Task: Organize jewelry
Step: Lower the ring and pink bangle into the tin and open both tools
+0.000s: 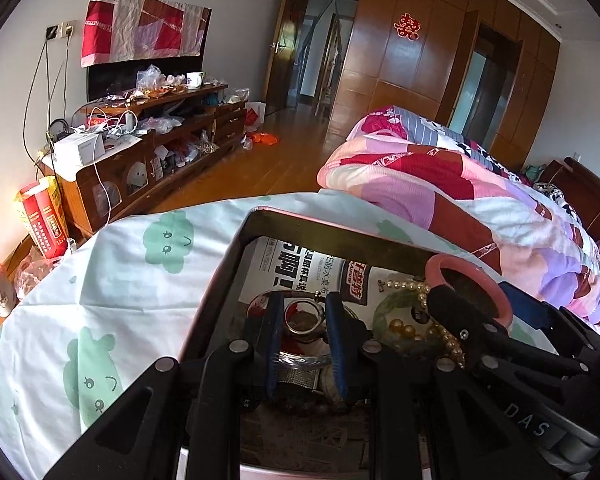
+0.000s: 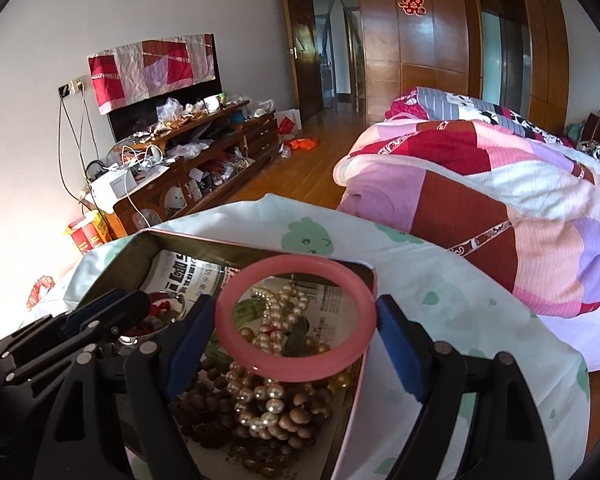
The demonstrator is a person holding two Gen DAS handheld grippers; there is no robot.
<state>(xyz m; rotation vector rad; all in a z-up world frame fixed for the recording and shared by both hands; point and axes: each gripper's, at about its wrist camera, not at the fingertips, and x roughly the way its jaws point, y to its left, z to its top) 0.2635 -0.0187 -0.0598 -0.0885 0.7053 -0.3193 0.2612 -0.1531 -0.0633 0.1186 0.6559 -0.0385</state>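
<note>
Right tongs gripped the pink bangle across its width, poised over the tin of beads just below. Left tongs clamped a silver ring beside them, probably for sorting

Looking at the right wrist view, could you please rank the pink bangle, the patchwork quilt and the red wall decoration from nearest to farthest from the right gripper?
1. Pink bangle: between the right gripper's fingers, over the tin.
2. Patchwork quilt: on the bed, beyond and to the right.
3. Red wall decoration: on the wooden wardrobe at the room's far end.
</note>
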